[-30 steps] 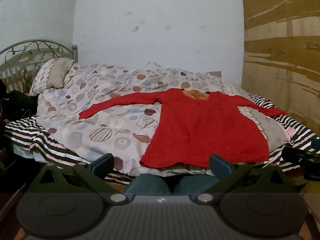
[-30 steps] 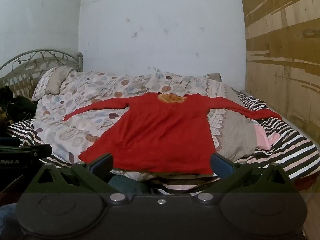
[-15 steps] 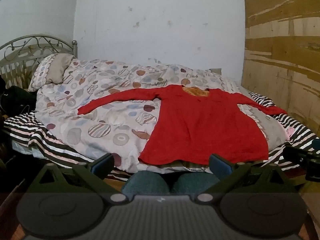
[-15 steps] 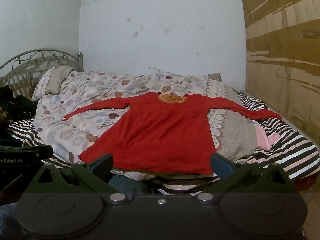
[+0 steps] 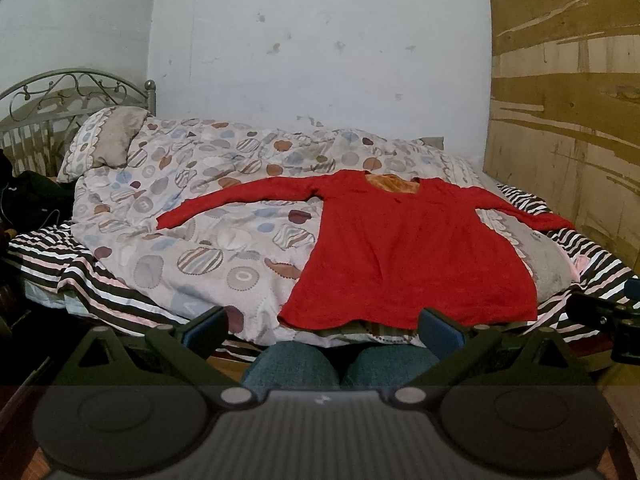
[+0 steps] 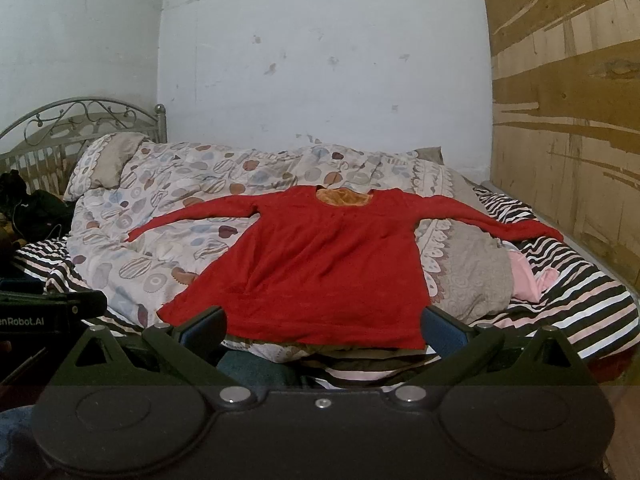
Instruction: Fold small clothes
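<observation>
A red long-sleeved top [image 5: 408, 256] lies flat on the bed, both sleeves spread out, neck toward the wall, hem at the near edge. It also shows in the right wrist view [image 6: 320, 264]. My left gripper [image 5: 320, 330] is open and empty, held in front of the bed's near edge, below the hem's left part. My right gripper [image 6: 322, 330] is open and empty, just before the hem, its fingers spanning the hem's width. The left gripper's body [image 6: 48, 312] shows at the left of the right wrist view.
A patterned duvet [image 5: 192, 216] covers the bed, over a striped sheet [image 6: 580, 304]. A pillow [image 5: 108, 140] and metal headboard [image 5: 52, 96] are at the left. A grey and pink cloth [image 6: 496, 268] lies right of the top. A wooden panel [image 6: 568, 120] stands on the right. The person's knees [image 5: 336, 364] are below the hem.
The left wrist view has tilted down a little, so the bed sits higher in its frame. The right gripper has barely moved. Both grippers stay open.
</observation>
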`<state>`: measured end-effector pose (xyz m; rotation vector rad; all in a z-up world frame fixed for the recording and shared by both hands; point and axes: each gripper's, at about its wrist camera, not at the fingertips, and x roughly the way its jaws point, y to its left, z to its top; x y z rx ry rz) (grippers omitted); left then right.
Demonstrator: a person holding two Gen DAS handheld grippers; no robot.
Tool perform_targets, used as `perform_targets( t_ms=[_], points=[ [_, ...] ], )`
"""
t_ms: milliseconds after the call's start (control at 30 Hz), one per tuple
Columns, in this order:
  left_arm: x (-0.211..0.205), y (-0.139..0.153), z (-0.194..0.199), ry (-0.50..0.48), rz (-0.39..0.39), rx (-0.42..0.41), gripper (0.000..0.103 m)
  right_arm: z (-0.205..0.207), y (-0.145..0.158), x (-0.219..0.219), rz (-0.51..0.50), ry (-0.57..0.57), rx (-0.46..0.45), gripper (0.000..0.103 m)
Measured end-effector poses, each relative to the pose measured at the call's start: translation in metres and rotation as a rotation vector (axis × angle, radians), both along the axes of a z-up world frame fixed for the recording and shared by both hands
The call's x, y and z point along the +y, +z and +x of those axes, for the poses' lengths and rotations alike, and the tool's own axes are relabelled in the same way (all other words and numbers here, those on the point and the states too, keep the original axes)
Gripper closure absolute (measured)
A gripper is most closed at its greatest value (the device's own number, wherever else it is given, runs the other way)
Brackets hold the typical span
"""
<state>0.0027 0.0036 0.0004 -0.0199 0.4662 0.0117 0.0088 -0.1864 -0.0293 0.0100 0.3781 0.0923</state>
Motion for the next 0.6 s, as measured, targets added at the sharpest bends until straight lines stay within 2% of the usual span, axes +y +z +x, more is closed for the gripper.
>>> perform_targets(
  t_ms=[600],
  points=[
    [0.0008, 0.0008, -0.0013, -0.001, -0.001, -0.001, 0.0, 0.0024, 0.0016, -0.0025, -0.001, 0.0, 0.005, 0.0]
  ],
)
